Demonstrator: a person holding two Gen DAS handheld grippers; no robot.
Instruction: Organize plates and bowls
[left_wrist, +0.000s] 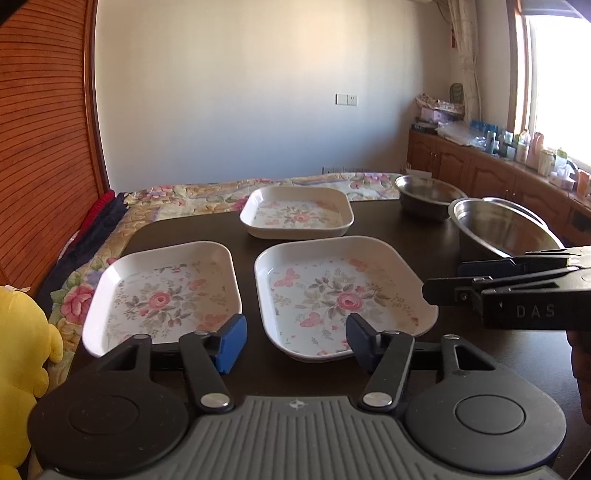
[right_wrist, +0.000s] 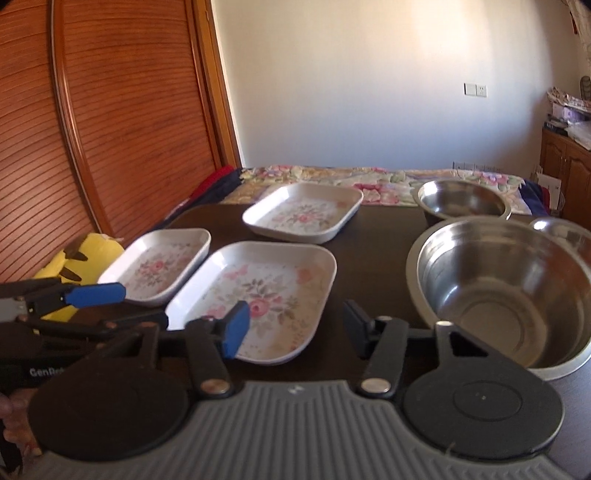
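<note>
Dark brown tabletop (left_wrist: 424, 229) beside a bed with a floral quilt (left_wrist: 192, 195), backed by a cream wall and a slatted wooden door. Three white square plates with pink rose prints lie apart on it: near-left plate (left_wrist: 162, 295), near-centre plate (left_wrist: 343, 295), far plate (left_wrist: 297, 214). To their right stand three stainless-steel bowls: large near bowl (right_wrist: 506, 291), far bowl (right_wrist: 461, 201), and a third bowl (right_wrist: 569, 232) partly cut off at the edge. Left gripper (left_wrist: 295, 341) hovers before the near plates, fingers spread and holding nothing; right gripper (right_wrist: 295, 332) hovers between near-centre plate and large near bowl, fingers likewise spread and empty. Stacking appears not yet begun. Judged best practice: pinch a plate by its raised rim, lift level, and lower it squarely into another plate.
</note>
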